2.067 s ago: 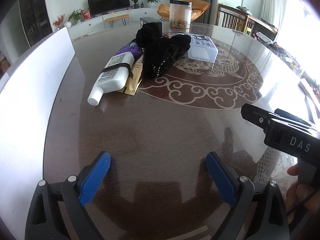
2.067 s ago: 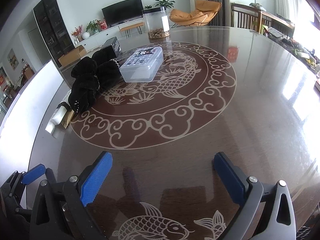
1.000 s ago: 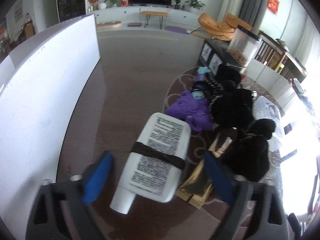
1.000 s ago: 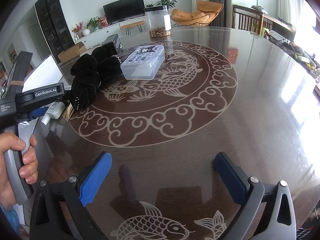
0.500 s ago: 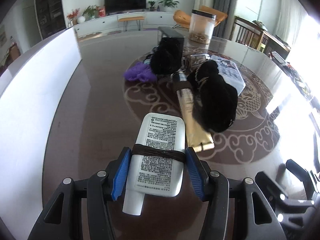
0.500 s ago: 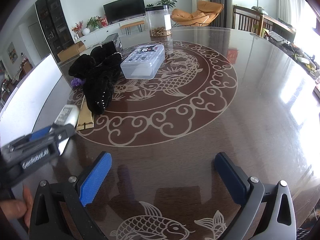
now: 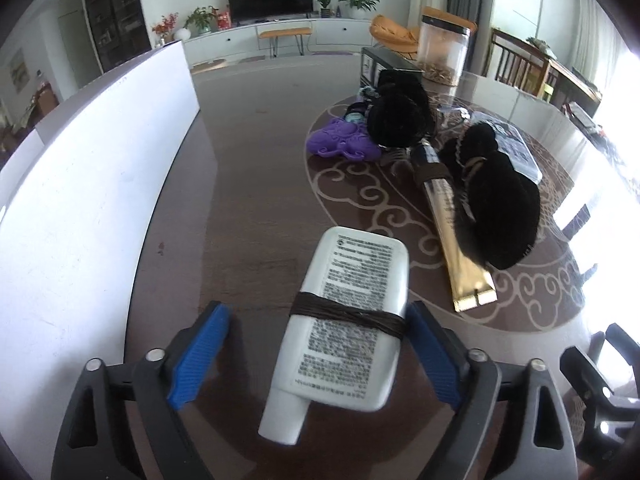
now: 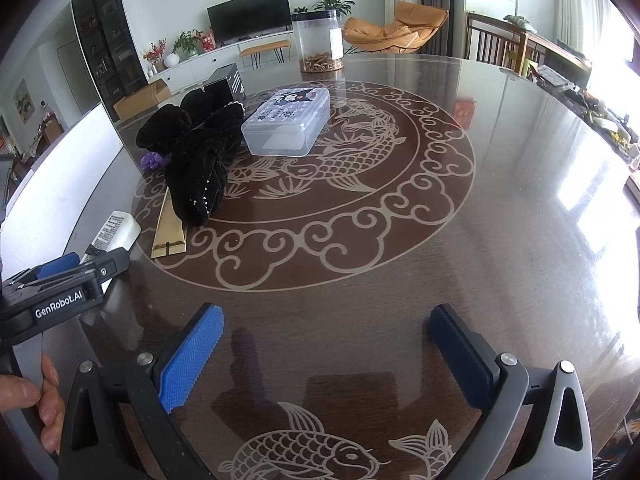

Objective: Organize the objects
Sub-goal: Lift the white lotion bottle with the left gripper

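Note:
A white tube point(image 7: 344, 320) with a dark band round it lies on the brown table between the spread jaws of my left gripper point(image 7: 316, 350), which is open; the right pad touches the tube, the left pad stands clear. The tube also shows in the right wrist view point(image 8: 116, 230). Further off lie a gold tube point(image 7: 456, 240), black velvet hair ties point(image 7: 496, 212), a purple piece point(image 7: 344, 144) and a clear lidded box point(image 8: 288, 120). My right gripper point(image 8: 320, 356) is open and empty over the table's near part.
A white board point(image 7: 80, 208) stands along the table's left edge. A black box point(image 7: 384, 66) and a clear jar point(image 7: 444, 54) stand at the far side. My left gripper body point(image 8: 56, 292) sits at the left of the right wrist view.
My left gripper has opened: half a second ago it was shut on the white tube, now the tube rests on the table nearer the left side, away from the pile.

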